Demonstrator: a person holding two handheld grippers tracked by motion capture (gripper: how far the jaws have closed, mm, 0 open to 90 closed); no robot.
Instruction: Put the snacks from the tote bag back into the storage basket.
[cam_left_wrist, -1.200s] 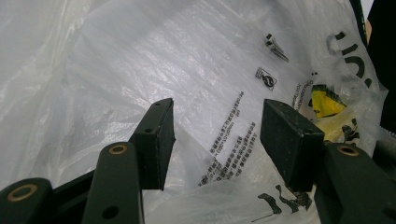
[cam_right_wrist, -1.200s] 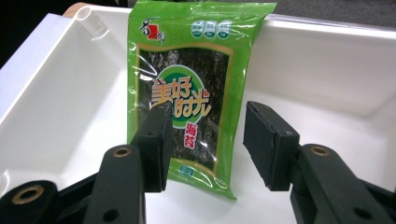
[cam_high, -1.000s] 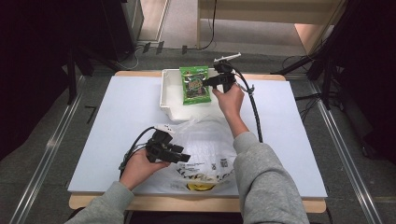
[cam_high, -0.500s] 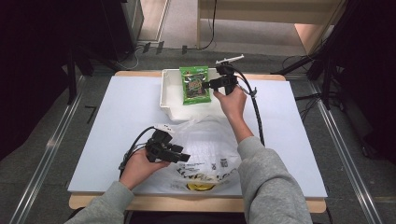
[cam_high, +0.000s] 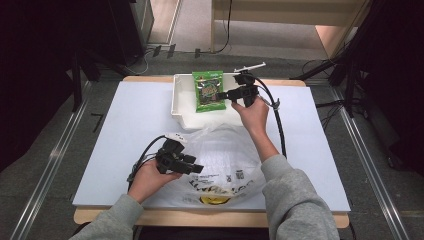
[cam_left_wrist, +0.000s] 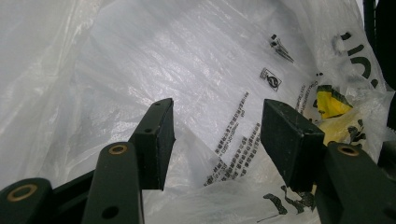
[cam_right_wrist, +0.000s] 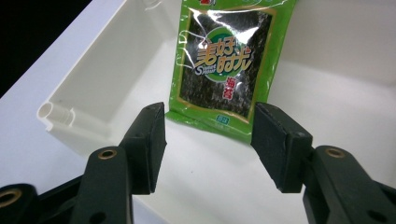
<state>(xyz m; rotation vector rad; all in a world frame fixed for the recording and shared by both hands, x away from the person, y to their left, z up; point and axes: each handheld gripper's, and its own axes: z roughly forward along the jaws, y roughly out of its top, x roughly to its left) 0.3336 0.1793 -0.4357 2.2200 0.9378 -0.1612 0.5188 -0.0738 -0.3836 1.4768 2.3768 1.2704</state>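
A green seaweed snack packet (cam_high: 208, 90) (cam_right_wrist: 224, 56) leans in the white tray (cam_high: 176, 97) (cam_right_wrist: 93, 60) at the table's far middle. My right gripper (cam_high: 226, 95) (cam_right_wrist: 210, 112) hovers at the packet's right side. It is open, its jaws have just been opening, and the packet's near edge shows in the gap without touching either pad. A crumpled clear plastic bag (cam_high: 225, 150) (cam_left_wrist: 140, 56) with black and yellow print lies at the front. My left gripper (cam_high: 197, 169) (cam_left_wrist: 218, 107) rests at the bag's left edge, open, with loose film rising between the pads.
The white table top (cam_high: 125, 130) spreads wide to the left and right of the bag. The right gripper's black cable (cam_high: 277, 130) runs down beside the right forearm. Dark floor and stands surround the table.
The right hand has drawn back a little from the packet, towards the person. The packet stays in the tray. The left gripper and the bag have not moved.
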